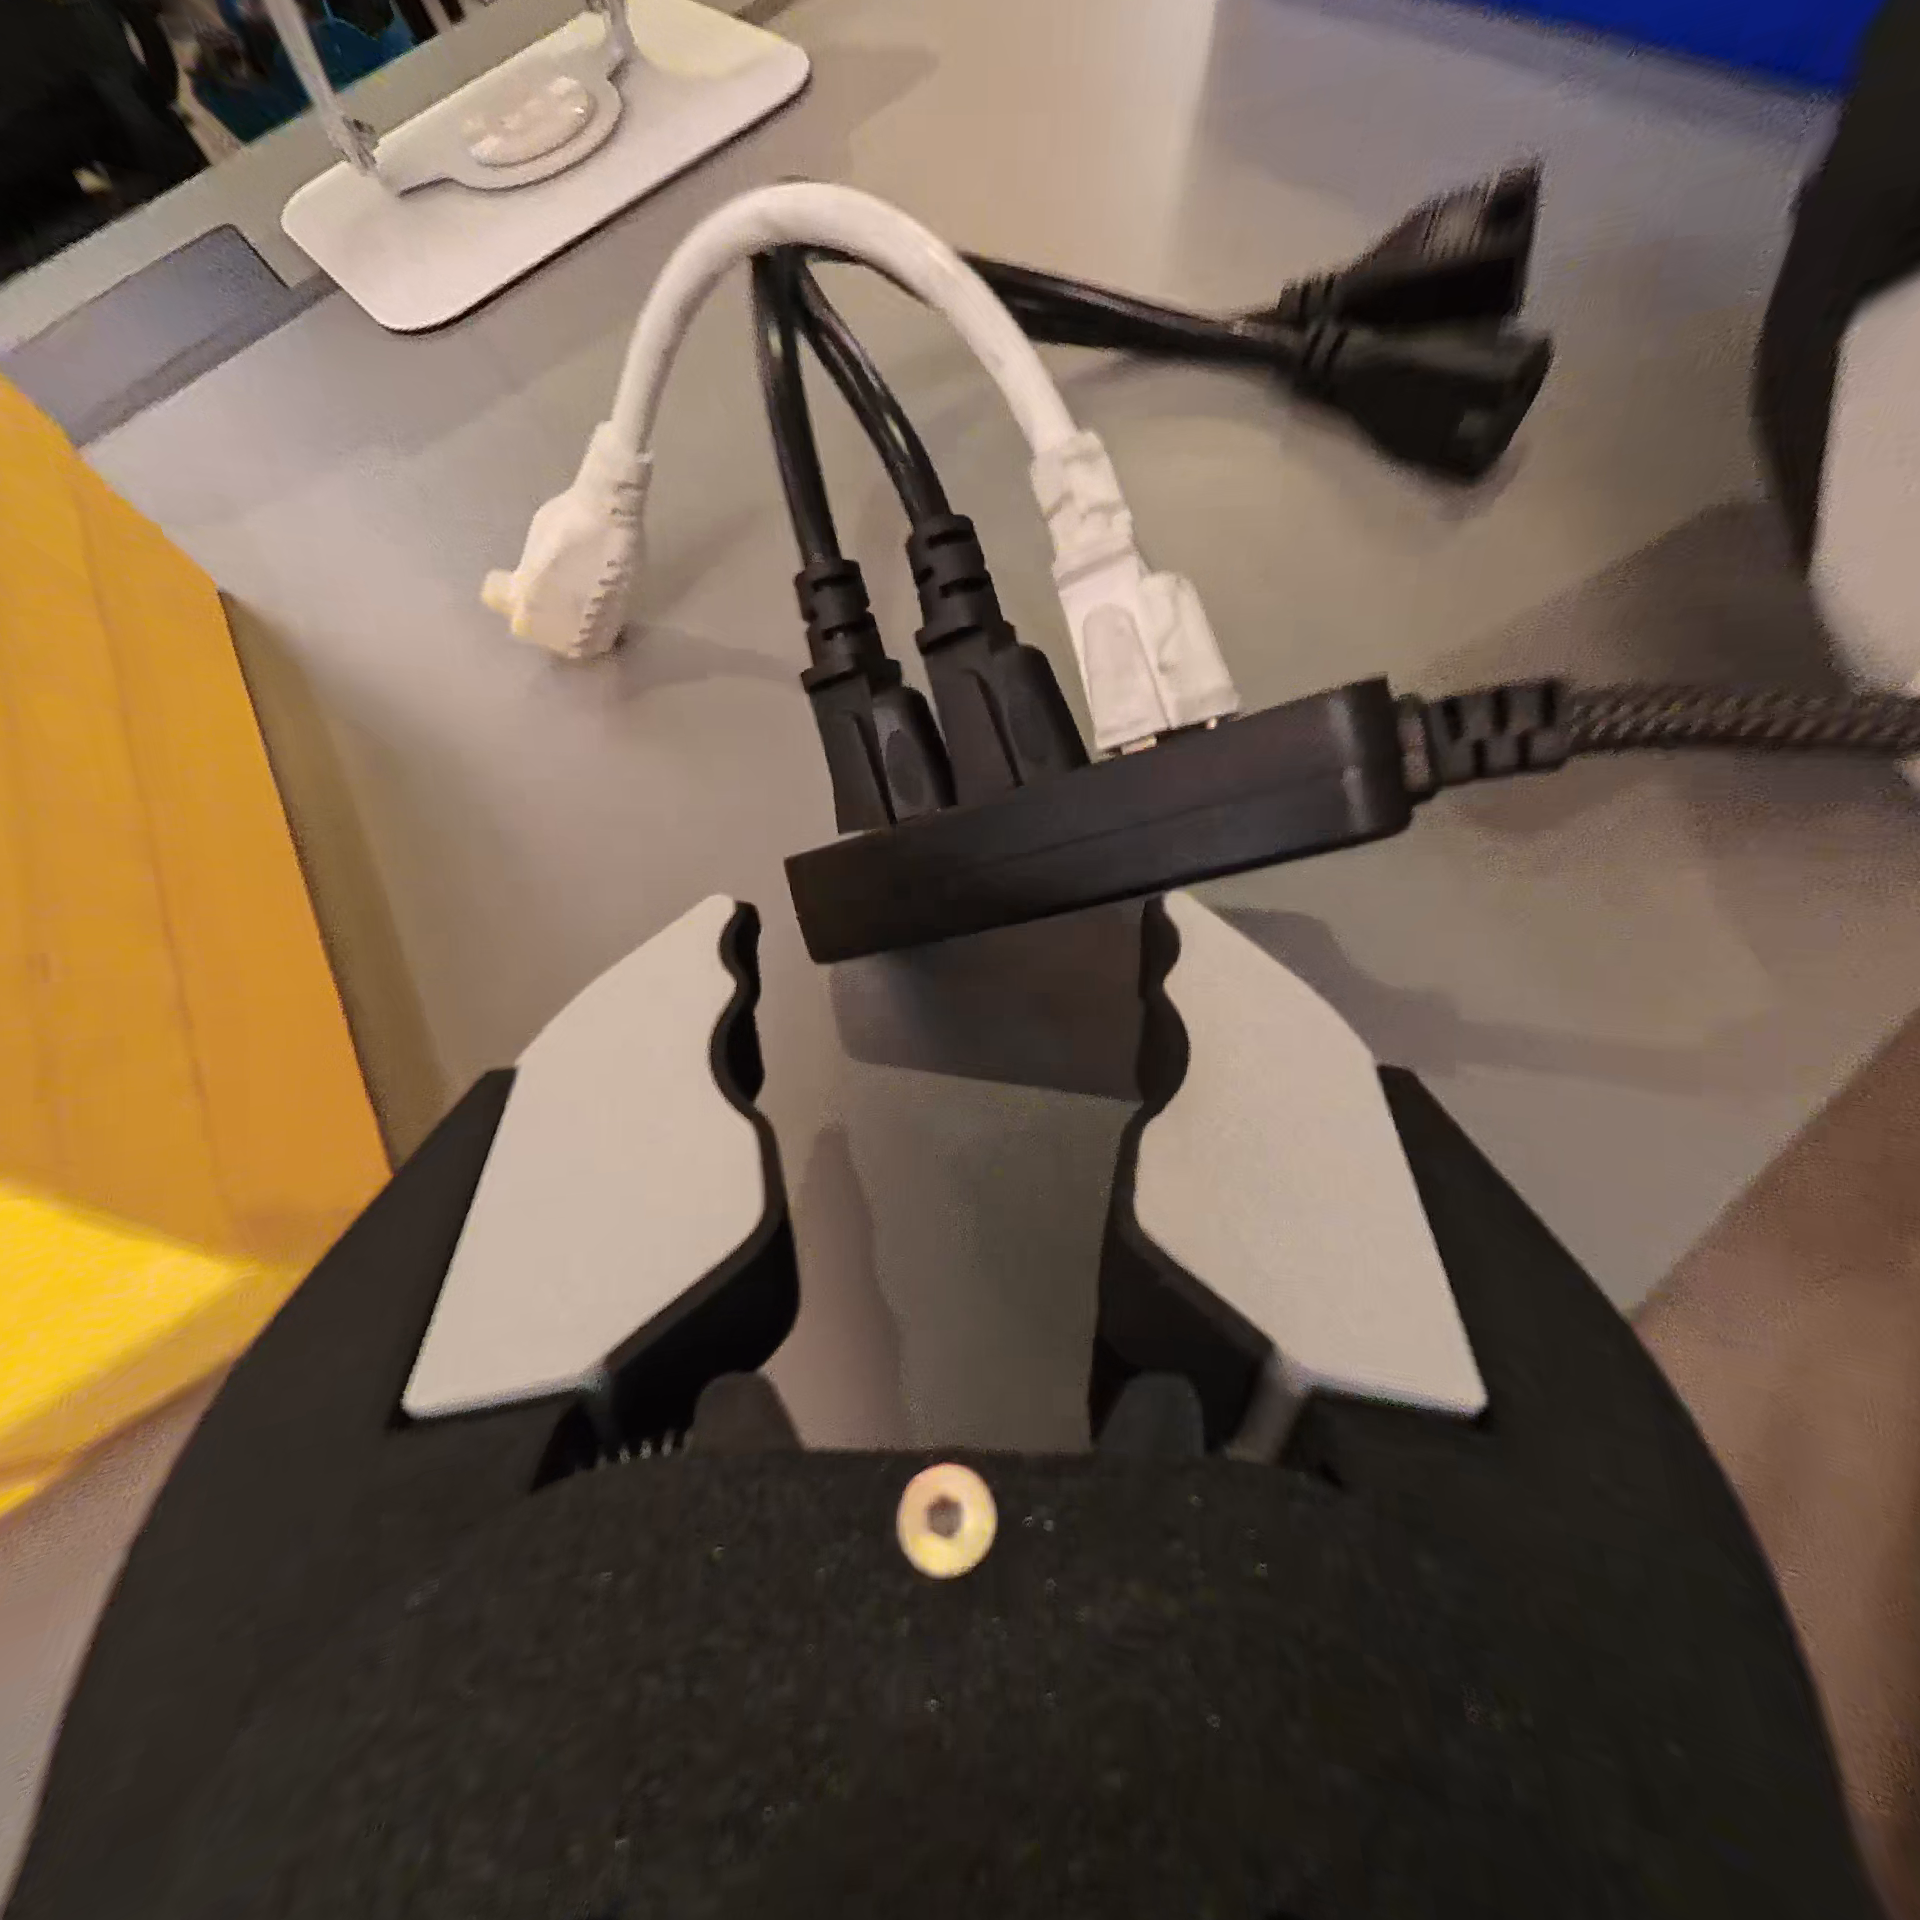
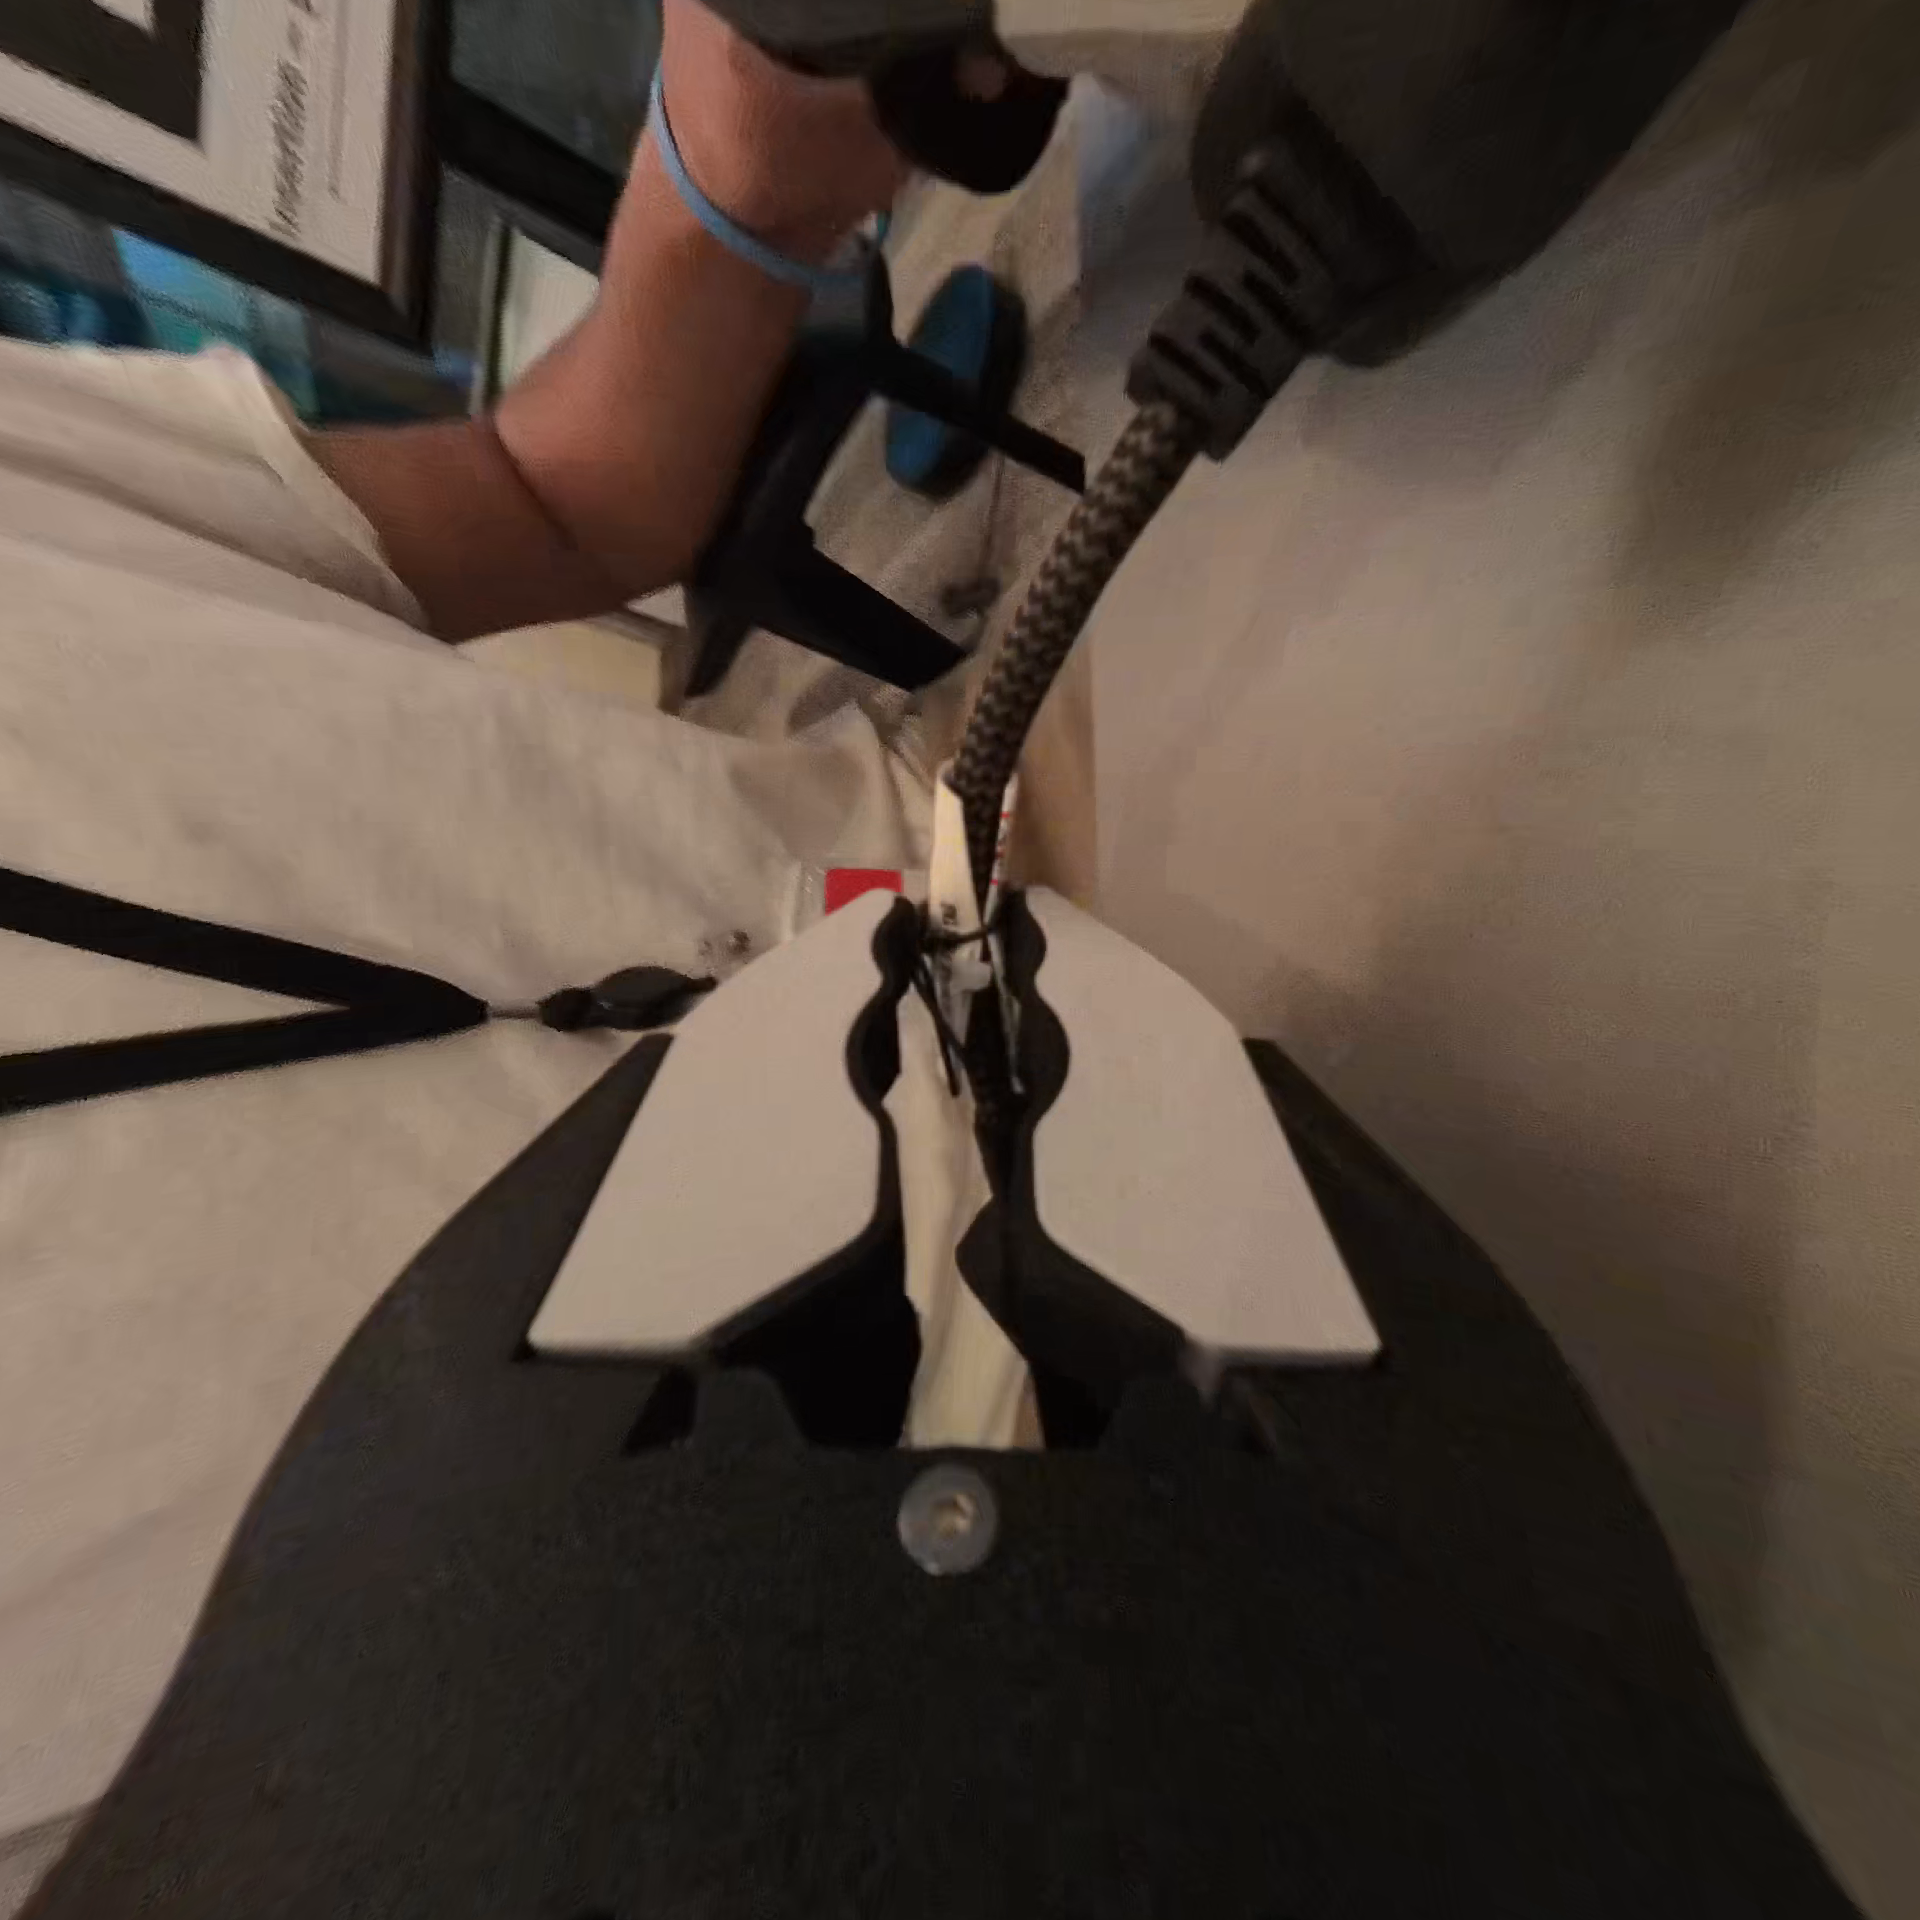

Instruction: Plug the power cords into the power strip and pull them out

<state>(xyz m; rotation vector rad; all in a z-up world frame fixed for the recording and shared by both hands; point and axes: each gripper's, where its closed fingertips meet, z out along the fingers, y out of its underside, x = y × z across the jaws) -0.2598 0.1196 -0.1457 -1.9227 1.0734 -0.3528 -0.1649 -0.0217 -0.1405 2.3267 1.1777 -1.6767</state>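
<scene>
The left gripper (image 1: 948, 940) hangs with jaws apart just before the black power strip (image 1: 1101, 831), which carries two black plugs (image 1: 935, 696) and one white plug (image 1: 1138, 655) above the grey table (image 1: 623, 790).

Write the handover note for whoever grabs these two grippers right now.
Left gripper: open, empty, fingers just short of the near end of the power strip.
Right gripper: shut on the strip's braided cable, near a white tag tied to it.
Strip: black, on the grey table, near end apparently lifted.
Done: two black plugs and one white plug sit in the strip.
Left: the white cord's other plug and two black connectors lie loose on the table; the seated plugs still need pulling out.
</scene>
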